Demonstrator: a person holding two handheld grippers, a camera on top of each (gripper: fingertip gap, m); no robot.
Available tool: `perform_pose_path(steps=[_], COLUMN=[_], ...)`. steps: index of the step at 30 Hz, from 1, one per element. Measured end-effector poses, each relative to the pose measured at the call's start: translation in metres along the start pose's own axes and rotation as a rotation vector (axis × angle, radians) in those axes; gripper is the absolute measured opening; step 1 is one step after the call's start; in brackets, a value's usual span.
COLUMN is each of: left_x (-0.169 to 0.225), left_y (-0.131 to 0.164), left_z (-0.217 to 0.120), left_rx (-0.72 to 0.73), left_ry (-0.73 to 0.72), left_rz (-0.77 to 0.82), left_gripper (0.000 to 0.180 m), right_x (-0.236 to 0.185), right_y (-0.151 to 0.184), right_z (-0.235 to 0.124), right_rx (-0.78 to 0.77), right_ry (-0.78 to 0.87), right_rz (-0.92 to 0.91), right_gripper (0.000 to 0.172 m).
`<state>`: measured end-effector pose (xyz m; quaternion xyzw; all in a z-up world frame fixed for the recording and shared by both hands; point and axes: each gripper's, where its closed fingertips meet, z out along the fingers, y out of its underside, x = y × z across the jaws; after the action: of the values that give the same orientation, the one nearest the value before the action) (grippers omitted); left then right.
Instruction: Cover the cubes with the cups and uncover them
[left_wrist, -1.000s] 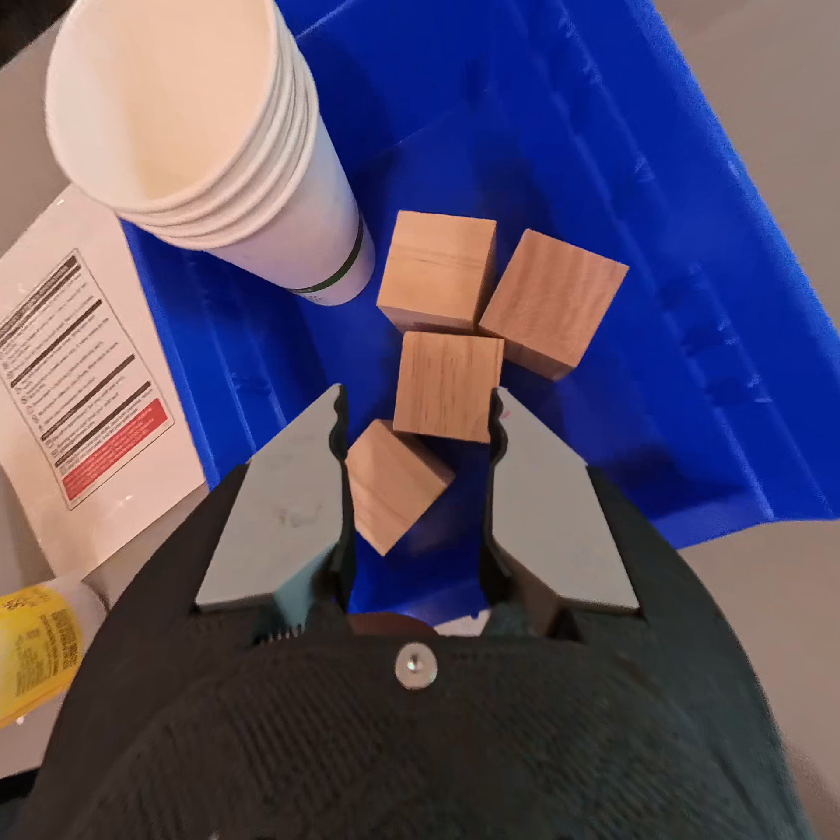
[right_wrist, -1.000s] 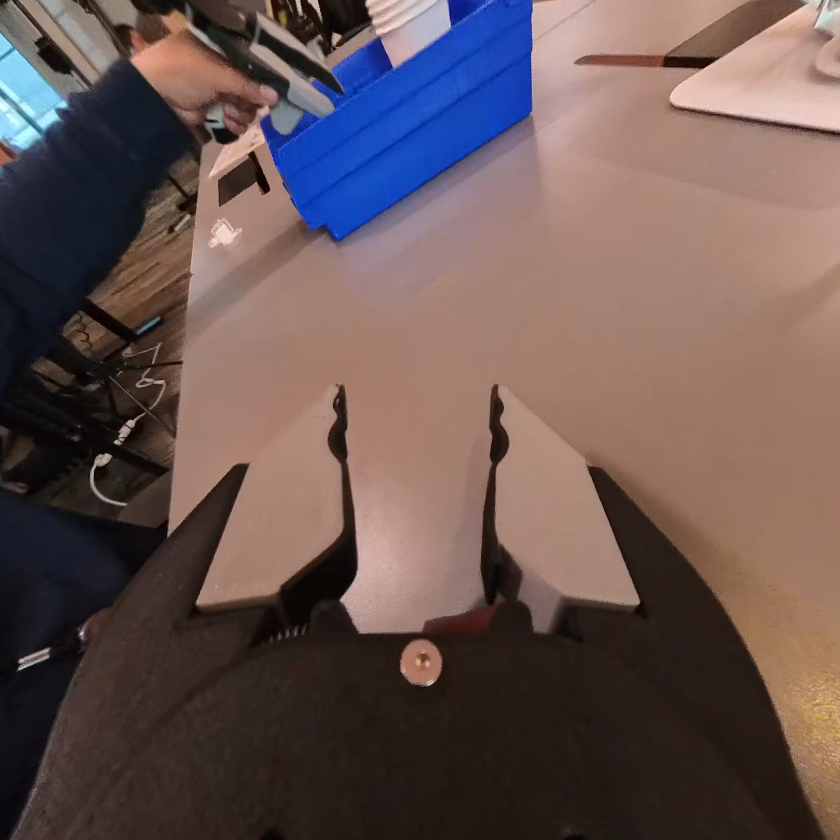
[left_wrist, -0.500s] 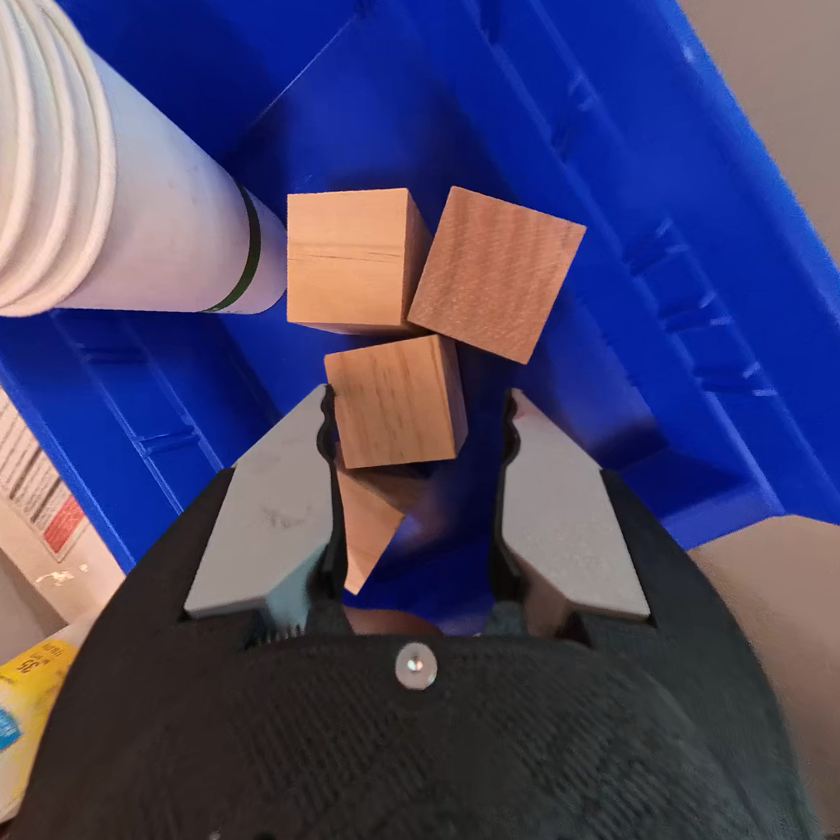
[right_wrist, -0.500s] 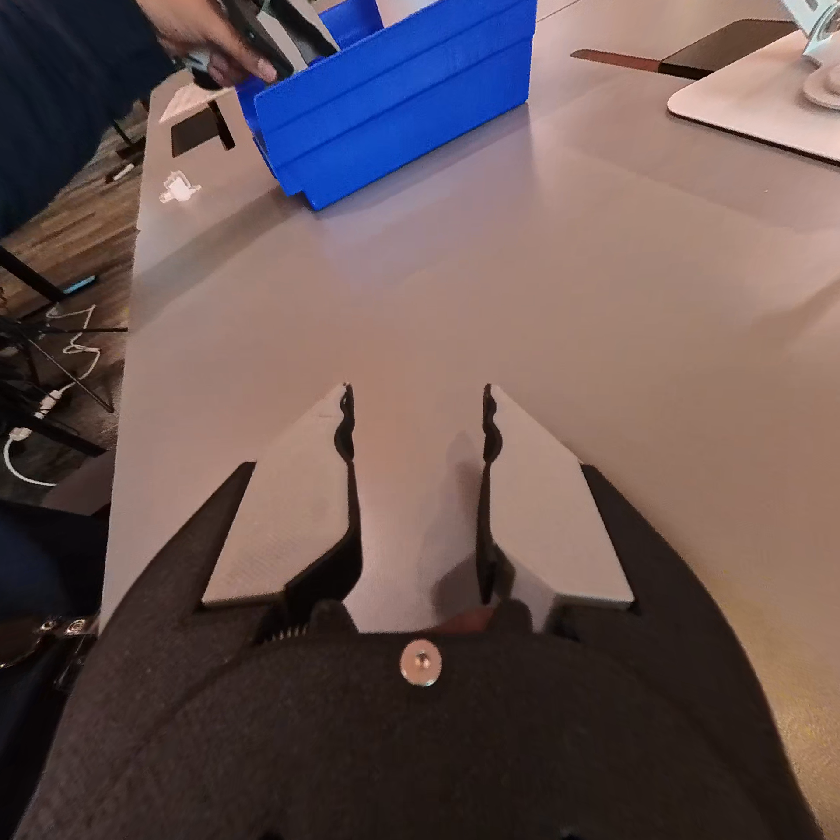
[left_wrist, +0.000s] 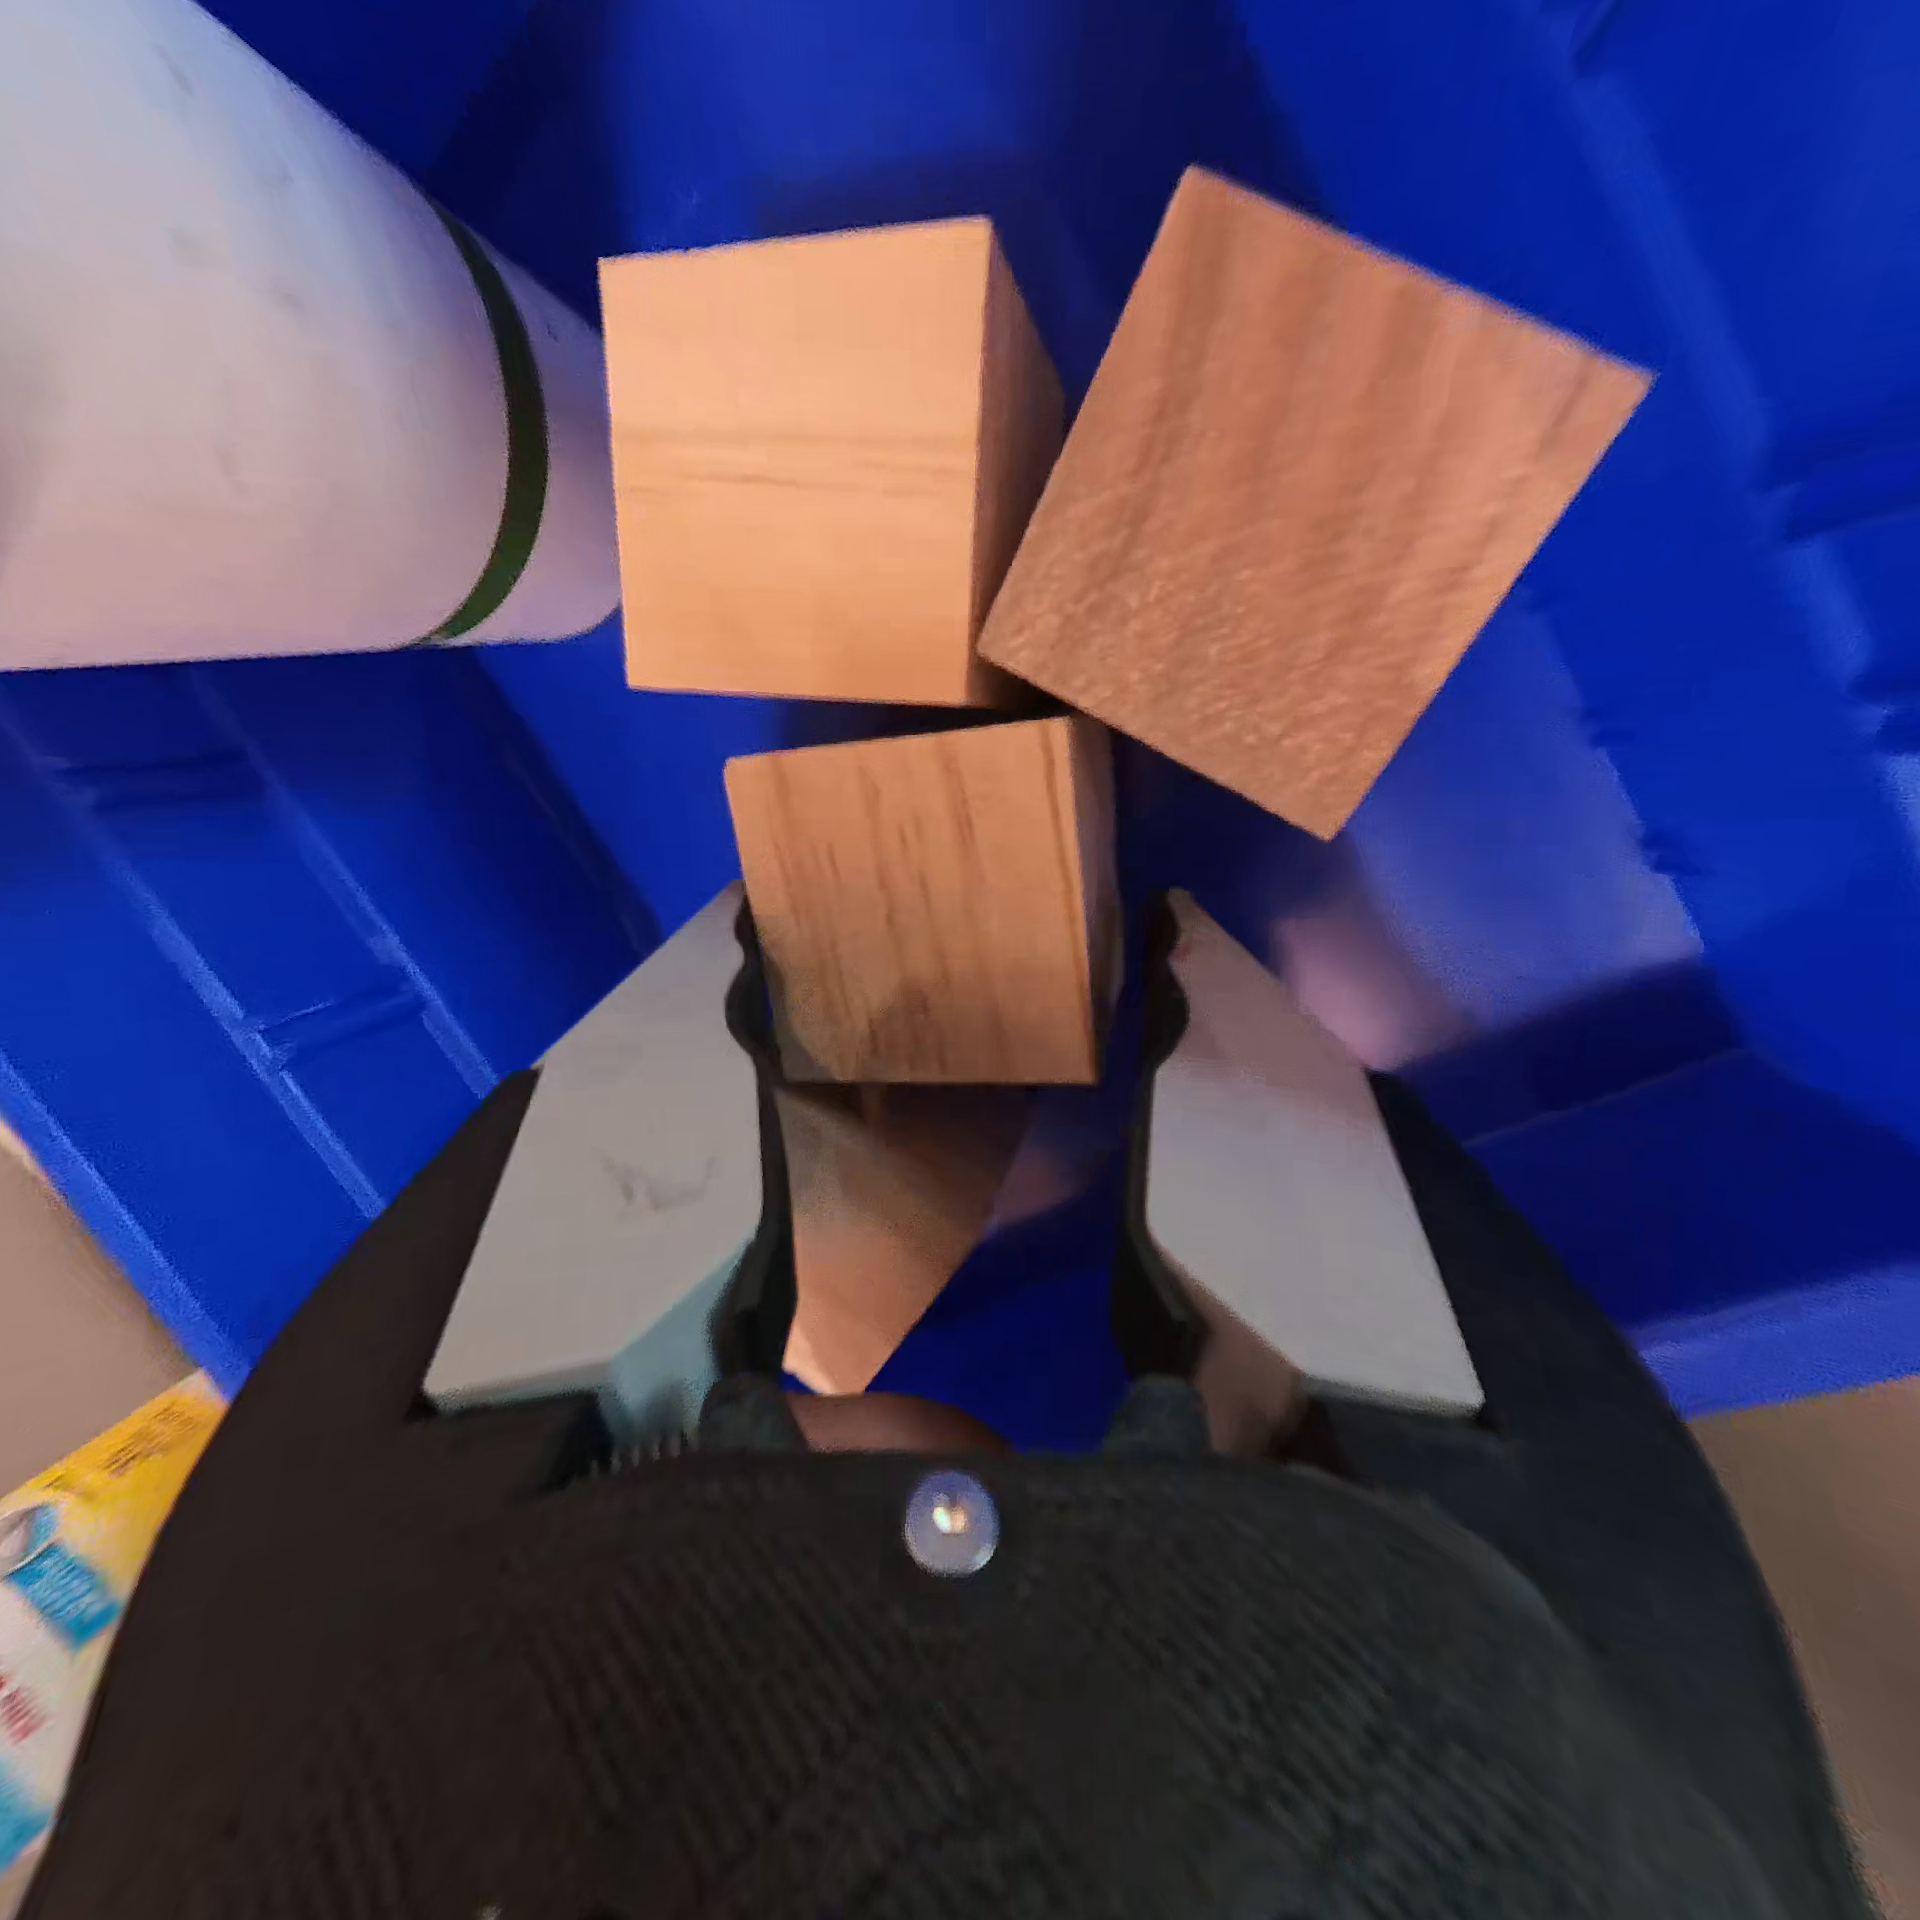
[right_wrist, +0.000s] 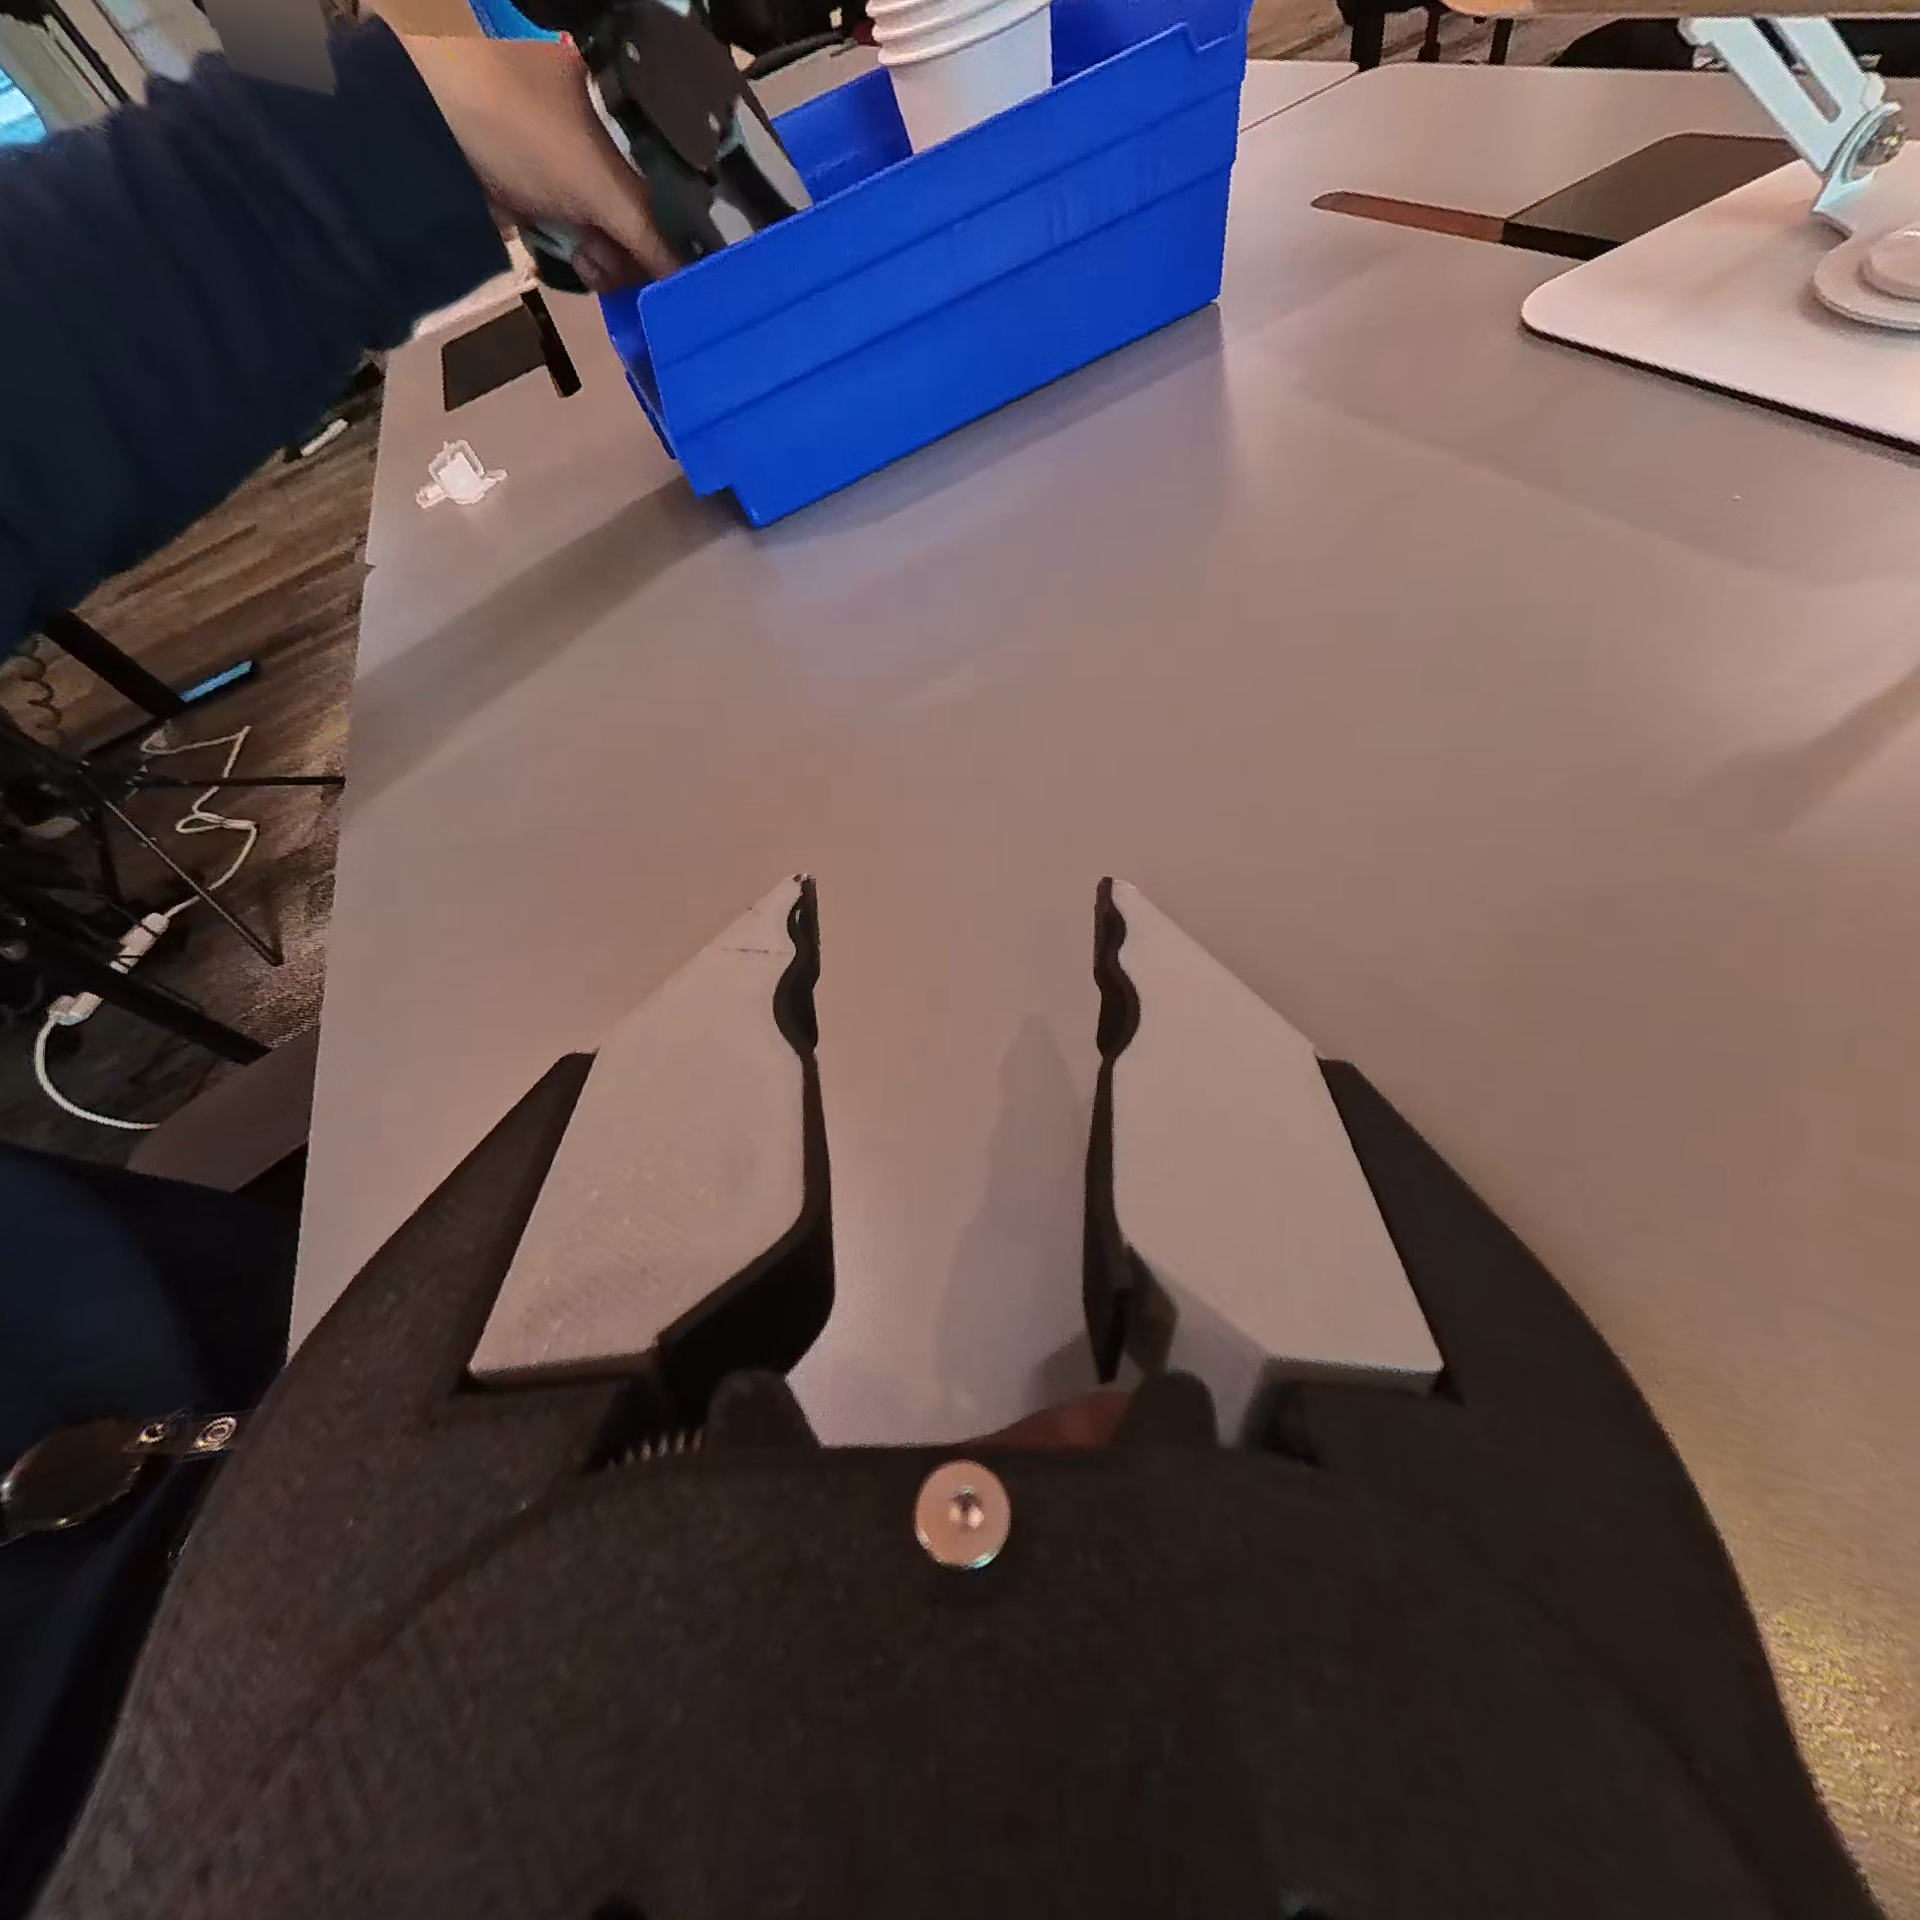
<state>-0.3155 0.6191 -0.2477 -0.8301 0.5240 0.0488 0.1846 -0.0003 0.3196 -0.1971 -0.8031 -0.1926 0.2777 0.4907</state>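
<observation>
My left wrist camera peers down close into the blue plastic bin (left_wrist: 1558, 260); my right camera looks low across the grey bench (right_wrist: 1143, 675) toward that bin (right_wrist: 935, 301), far left.

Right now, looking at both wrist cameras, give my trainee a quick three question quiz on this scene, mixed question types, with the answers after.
1. True or false: the right gripper holds a cube.
2. The wooden cubes lie in: A) a blue bin B) a white tray C) the bare table.
3. Fill in: the cube between the left gripper's fingertips has a visible gap on its ____ side.

Key: 1 false, its open jaws have only table between them. 2 A. 3 right.
</observation>
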Motion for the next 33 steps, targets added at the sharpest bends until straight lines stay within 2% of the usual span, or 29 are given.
perform_pose_path(steps=[7, 9, 14, 17, 20, 23, 26, 29, 33], left_x=[-0.006, -0.003, -0.006, -0.012, -0.008, 0.045, 0.14, 0.238, 0.329], left_y=[-0.01, -0.012, -0.009, -0.017, -0.039, -0.08, -0.124, -0.158, -0.179], left_z=[-0.01, -0.011, -0.019, -0.053, -0.108, -0.159, -0.178, -0.16, -0.124], left_rx=[0.083, 0.102, 0.093, 0.163, 0.277, 0.432, 0.547, 0.599, 0.59], left_ry=[0.056, 0.085, 0.046, -0.023, -0.108, -0.06, 0.071, 0.19, 0.266], left_rz=[-0.098, -0.109, -0.021, 0.046, 0.117, 0.246, 0.431, 0.595, 0.784], left_gripper=[0.067, 0.057, 0.057, 0.057, 0.057, 0.057, 0.056, 0.057, 0.056], right_x=[-0.001, -0.002, -0.003, -0.004, -0.005, -0.007, -0.007, -0.008, -0.007], right_y=[0.005, 0.005, 0.005, 0.0, -0.008, -0.013, -0.017, -0.017, -0.021], right_z=[0.004, 0.004, 0.002, -0.003, -0.012, -0.02, -0.025, -0.027, -0.03], right_rx=[-0.026, -0.027, -0.029, -0.011, 0.02, 0.038, 0.057, 0.066, 0.087], right_ry=[-0.004, -0.007, -0.007, -0.018, -0.037, -0.073, -0.083, -0.089, -0.092], right_rz=[-0.009, -0.009, -0.019, -0.029, -0.028, -0.025, -0.051, -0.062, -0.039], right_gripper=[0.05, 0.05, 0.049, 0.049, 0.049, 0.049, 0.05, 0.051, 0.057])
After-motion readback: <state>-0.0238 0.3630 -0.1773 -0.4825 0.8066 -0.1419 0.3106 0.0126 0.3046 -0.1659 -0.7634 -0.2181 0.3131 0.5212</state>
